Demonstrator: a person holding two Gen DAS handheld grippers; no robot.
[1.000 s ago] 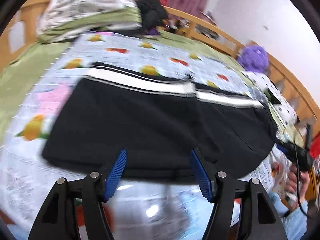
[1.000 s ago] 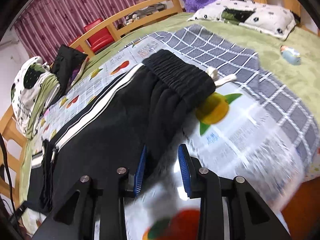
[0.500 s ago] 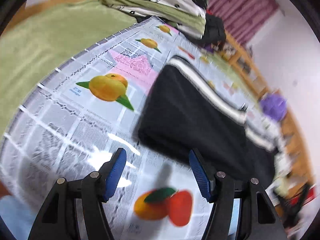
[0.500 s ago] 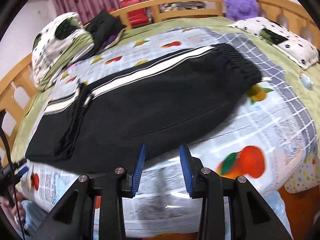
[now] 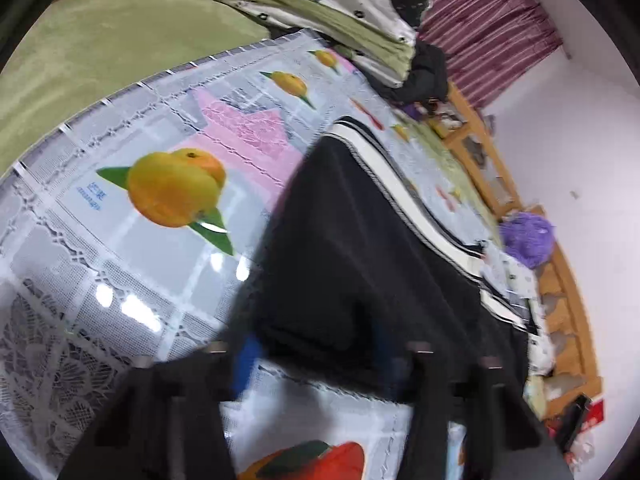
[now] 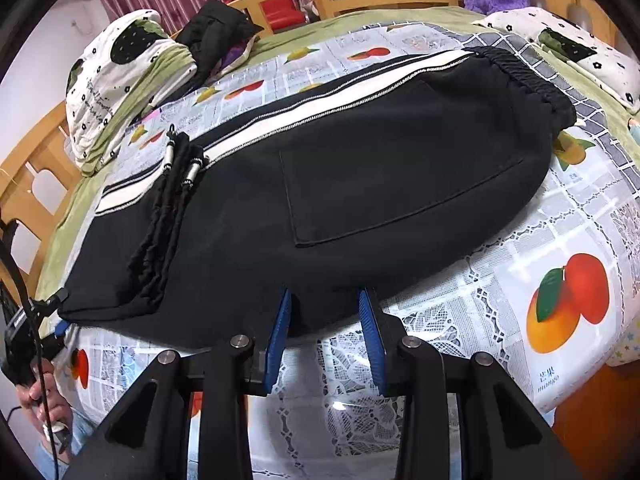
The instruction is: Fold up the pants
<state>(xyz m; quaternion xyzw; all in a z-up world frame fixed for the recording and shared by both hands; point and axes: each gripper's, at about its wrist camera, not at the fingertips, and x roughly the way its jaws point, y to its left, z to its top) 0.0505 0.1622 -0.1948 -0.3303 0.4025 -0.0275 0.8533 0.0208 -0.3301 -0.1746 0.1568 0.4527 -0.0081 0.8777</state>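
Now both tools point steeply down at the near edge of the black pants [image 6: 360, 200]. The right tool [image 6: 326, 340] stands partly open, its blue pads straddling the hem without pressing. The left tool [image 5: 320, 360], blurred, is closing with the cuff corner between its jaws. Ahead of both tools, the pants lie flat on a fruit-print cover [image 6: 560, 320] over the bed [image 5: 100, 40]. A second ago the left tool gaped wider.
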